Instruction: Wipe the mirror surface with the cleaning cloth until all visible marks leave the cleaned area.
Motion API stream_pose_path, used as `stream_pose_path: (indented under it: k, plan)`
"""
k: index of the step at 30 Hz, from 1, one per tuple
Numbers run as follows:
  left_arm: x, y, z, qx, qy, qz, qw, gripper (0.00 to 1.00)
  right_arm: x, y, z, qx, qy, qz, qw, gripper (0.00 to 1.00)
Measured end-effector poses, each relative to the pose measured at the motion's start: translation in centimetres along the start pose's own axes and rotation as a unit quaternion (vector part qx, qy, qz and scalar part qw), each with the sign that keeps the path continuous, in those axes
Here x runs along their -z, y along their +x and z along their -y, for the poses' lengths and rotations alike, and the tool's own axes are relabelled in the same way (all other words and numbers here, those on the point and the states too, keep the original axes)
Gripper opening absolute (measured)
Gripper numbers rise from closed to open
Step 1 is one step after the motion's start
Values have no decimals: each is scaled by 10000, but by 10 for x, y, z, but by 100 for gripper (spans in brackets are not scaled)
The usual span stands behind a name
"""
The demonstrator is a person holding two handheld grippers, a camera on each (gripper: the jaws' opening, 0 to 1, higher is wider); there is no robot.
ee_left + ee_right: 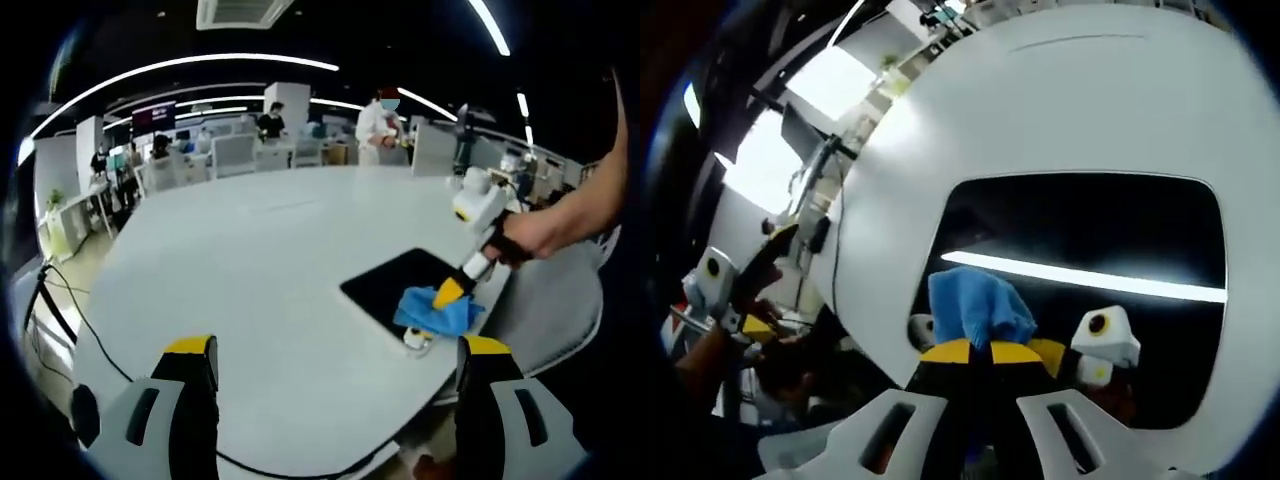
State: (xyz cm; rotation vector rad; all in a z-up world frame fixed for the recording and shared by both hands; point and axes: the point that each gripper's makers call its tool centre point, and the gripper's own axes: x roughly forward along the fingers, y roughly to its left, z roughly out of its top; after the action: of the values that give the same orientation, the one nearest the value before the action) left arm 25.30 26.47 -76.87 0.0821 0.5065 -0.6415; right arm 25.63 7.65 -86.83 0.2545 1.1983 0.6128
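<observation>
My right gripper [983, 352], low in the frame, pinches the blue cloth [978, 308] against the mirror [1120, 230], while my left gripper [335, 358] gapes wide, holding nothing.

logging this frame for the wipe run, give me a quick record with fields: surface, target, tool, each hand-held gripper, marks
surface: large white oval table
target: dark rectangular mirror lying flat near the table edge, reflecting a ceiling light strip
tool: crumpled blue cleaning cloth, resting on the mirror's near edge
right hand-held gripper: shut on the cloth, pressed to the mirror
left hand-held gripper: open, holding nothing, above the table, away from the mirror
marks: cannot tell
</observation>
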Motion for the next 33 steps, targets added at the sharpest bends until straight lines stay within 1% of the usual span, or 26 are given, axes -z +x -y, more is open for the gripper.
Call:
stream_pose_path:
  k: [2,4,5,7,8,11,14,18,23,25,31,33]
  plan:
    - [0,-3,-1,6,-2,14,10000,100,0,0,-1,115,-106,35,9999,0]
    - [2,-5,-6,-6,-37,34,10000,100,0,0,0,144,-86,60,9998,0]
    - [3,-6,-7,-8,-54,43,10000,100,0,0,1,138,-52,73,9999,0]
    - [4,-7,-6,15,-53,39,10000,100,-1,0,3,81,152,85,9998,0]
    - [5,-7,-6,49,-32,-12,10000,100,-1,0,3,84,150,74,9998,0]
    - [8,-5,-8,98,-34,-57,9999,100,0,-3,2,198,-61,63,9998,0]
    - [4,-5,-6,127,-31,-14,9999,100,1,-4,4,225,-52,59,9997,0]
    - [3,-2,-2,182,12,-15,9998,100,1,-5,7,223,-3,69,9997,0]
    - [4,0,5,149,-6,-19,9999,100,5,-12,14,224,-20,66,9997,0]
    - [4,0,9,113,-8,-39,9999,100,5,-14,18,213,-36,76,9997,0]
    - [-1,4,24,-55,-78,67,9999,100,9,-24,29,246,-81,64,9996,0]
    - [0,7,29,-81,-93,46,9999,100,10,-26,33,222,-92,80,9997,0]
